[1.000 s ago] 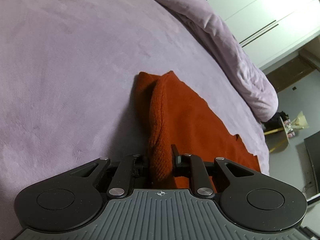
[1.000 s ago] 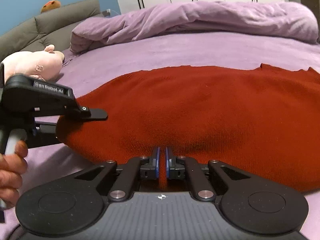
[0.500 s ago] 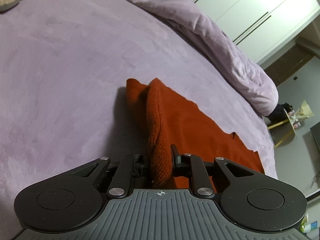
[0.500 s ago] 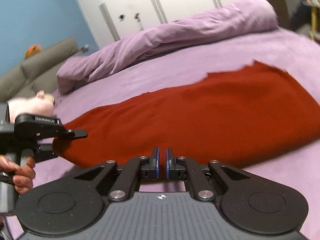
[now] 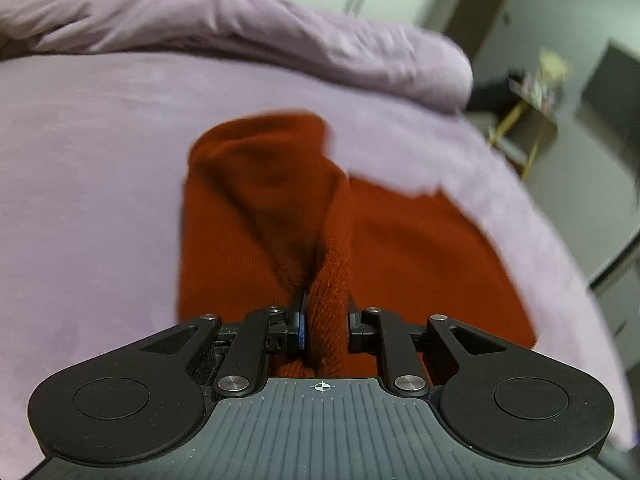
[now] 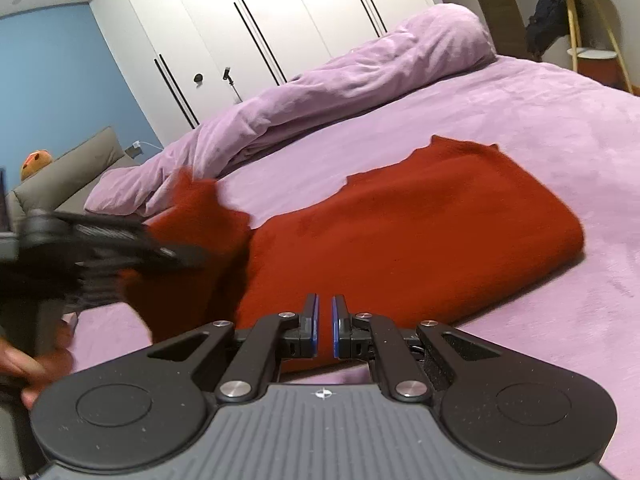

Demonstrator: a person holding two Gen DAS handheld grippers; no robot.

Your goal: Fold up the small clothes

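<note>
Left wrist view – left tool [image 5: 323, 322] pinches rust knit [image 5: 420, 248], seemingly lifted, angled downward

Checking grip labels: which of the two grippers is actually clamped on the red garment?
The left gripper: red knit bunched between its pads. The right gripper is shut on nothing.

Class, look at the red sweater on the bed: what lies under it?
The sweater lies on the purple bedspread, which shows all round it. The left gripper lifts one end. Whatever is beneath the flat part is covered and cannot be seen.
</note>
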